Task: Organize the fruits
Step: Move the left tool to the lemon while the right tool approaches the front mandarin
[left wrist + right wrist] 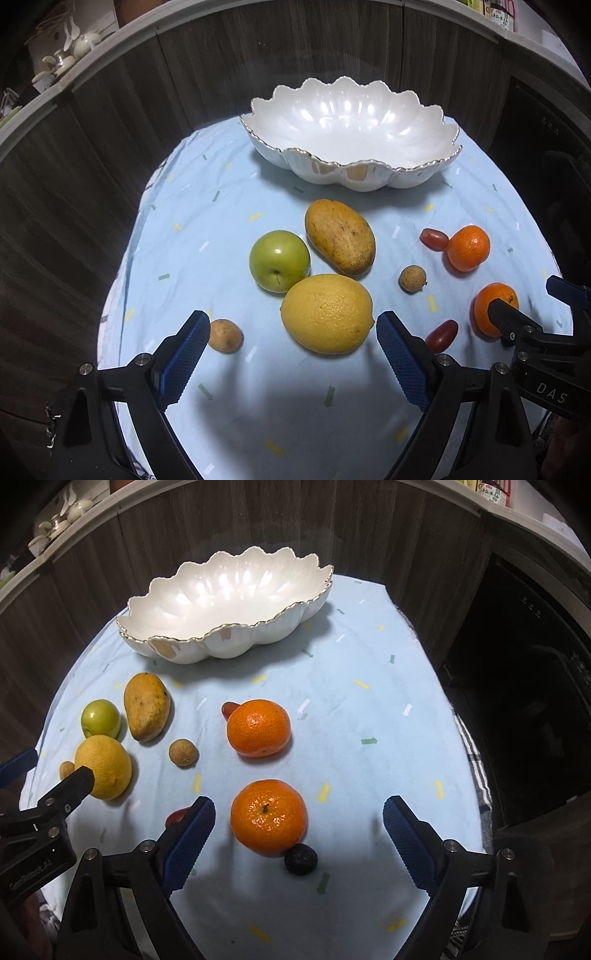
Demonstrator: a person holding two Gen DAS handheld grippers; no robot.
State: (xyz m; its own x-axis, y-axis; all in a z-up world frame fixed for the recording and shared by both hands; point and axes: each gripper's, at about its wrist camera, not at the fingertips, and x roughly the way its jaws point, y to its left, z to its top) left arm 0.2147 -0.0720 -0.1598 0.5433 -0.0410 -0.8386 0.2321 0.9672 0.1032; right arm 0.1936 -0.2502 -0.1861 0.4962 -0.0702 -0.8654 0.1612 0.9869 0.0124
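An empty white scalloped bowl [351, 125] [221, 602] stands at the back of a light blue cloth. In front lie a mango [340, 236] [147, 707], a green apple [279, 266] [100, 718], a lemon [327, 314] [105, 766], two mandarins [468, 248] [269, 814], [258, 726], brown longans [225, 335] [412, 278] [183, 752] and red grapes [441, 336] [434, 239]. My left gripper [288, 354] is open just short of the lemon. My right gripper [299, 830] is open around the near mandarin, not touching it.
A small dark fruit [300, 859] lies just in front of the near mandarin. The cloth [221, 229] covers a small table; dark wood panels stand behind it. A dark opening [517, 686] is to the right. Each gripper shows at the edge of the other's view [532, 332].
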